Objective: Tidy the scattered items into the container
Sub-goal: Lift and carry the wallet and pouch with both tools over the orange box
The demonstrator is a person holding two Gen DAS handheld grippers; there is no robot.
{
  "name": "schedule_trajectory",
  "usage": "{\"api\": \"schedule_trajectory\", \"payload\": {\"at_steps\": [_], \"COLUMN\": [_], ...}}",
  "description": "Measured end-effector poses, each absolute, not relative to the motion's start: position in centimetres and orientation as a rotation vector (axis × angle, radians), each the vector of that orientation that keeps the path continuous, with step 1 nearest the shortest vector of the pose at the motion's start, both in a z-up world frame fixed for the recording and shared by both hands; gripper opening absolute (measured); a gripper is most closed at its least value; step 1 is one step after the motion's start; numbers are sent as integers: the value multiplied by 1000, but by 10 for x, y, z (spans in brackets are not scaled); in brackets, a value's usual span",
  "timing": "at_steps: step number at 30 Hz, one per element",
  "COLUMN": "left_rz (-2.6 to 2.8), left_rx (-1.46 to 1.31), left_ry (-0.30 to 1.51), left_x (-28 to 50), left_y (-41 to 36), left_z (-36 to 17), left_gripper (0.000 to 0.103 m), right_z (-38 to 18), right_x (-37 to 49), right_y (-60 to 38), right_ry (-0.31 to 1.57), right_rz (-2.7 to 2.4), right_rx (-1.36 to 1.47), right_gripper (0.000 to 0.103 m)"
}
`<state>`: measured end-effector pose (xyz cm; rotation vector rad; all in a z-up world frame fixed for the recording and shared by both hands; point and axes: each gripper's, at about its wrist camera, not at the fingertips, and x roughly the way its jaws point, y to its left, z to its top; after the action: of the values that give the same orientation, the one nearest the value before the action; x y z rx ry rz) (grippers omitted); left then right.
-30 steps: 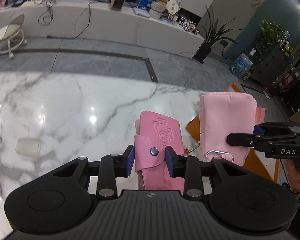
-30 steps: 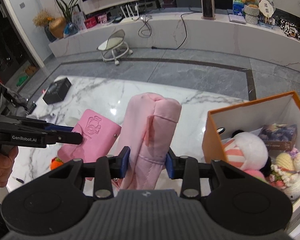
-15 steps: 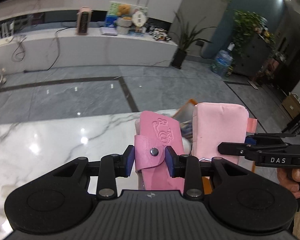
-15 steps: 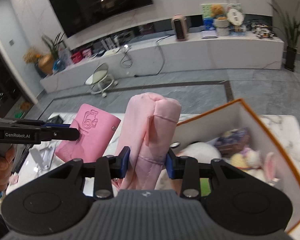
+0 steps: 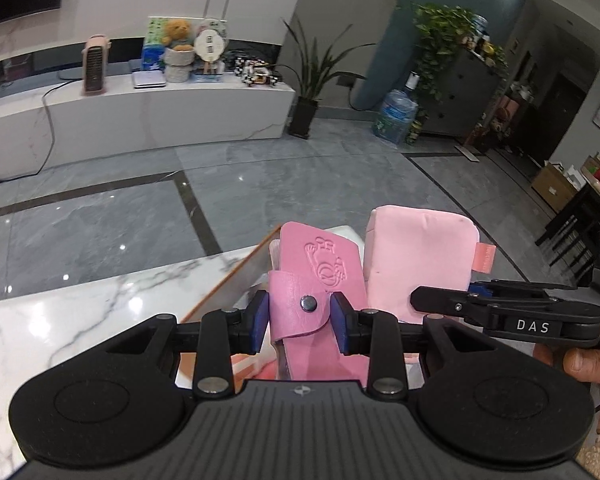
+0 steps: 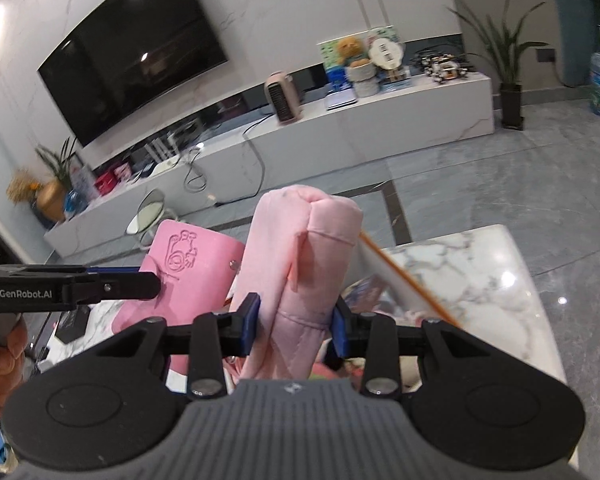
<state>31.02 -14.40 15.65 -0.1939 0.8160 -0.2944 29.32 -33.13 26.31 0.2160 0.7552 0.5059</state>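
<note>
My left gripper [image 5: 300, 316] is shut on a pink leather card wallet [image 5: 320, 268] with an embossed figure and a snap button. My right gripper [image 6: 296, 322] is shut on a soft pale pink pouch [image 6: 304, 264]. In the left wrist view the pouch [image 5: 420, 256] hangs just right of the wallet, with the right gripper [image 5: 444, 304] seen from the side. In the right wrist view the wallet [image 6: 188, 264] is held at the left. Both items hang above the orange-edged box [image 5: 236, 280], whose rim [image 6: 404, 276] shows beneath them.
The box stands on a white marble table [image 5: 80, 312] whose right end [image 6: 472, 276] shows past the box. A soft toy and a small packet lie inside, mostly hidden. A hand [image 5: 588, 364] grips the right tool. Grey floor, a TV bench and plants lie beyond.
Both grippers have carried the wallet and pouch sideways and upward across the table until they hang over the orange box. The view has swung toward the room's right side. Both grips are unchanged.
</note>
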Motion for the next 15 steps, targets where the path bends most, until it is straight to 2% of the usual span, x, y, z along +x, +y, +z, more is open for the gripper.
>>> {"api": "schedule_trajectory", "payload": {"at_steps": [15], "left_rz": [-298], "left_rx": [-204], "left_ry": [920], "left_x": [343], "left_y": [-174], "left_z": [105], "left_gripper": [38], "right_z": [212], "right_x": [311], "right_y": [-364], "right_ry": [873], "right_rz": [438], "right_rx": [126], "right_gripper": [40]}}
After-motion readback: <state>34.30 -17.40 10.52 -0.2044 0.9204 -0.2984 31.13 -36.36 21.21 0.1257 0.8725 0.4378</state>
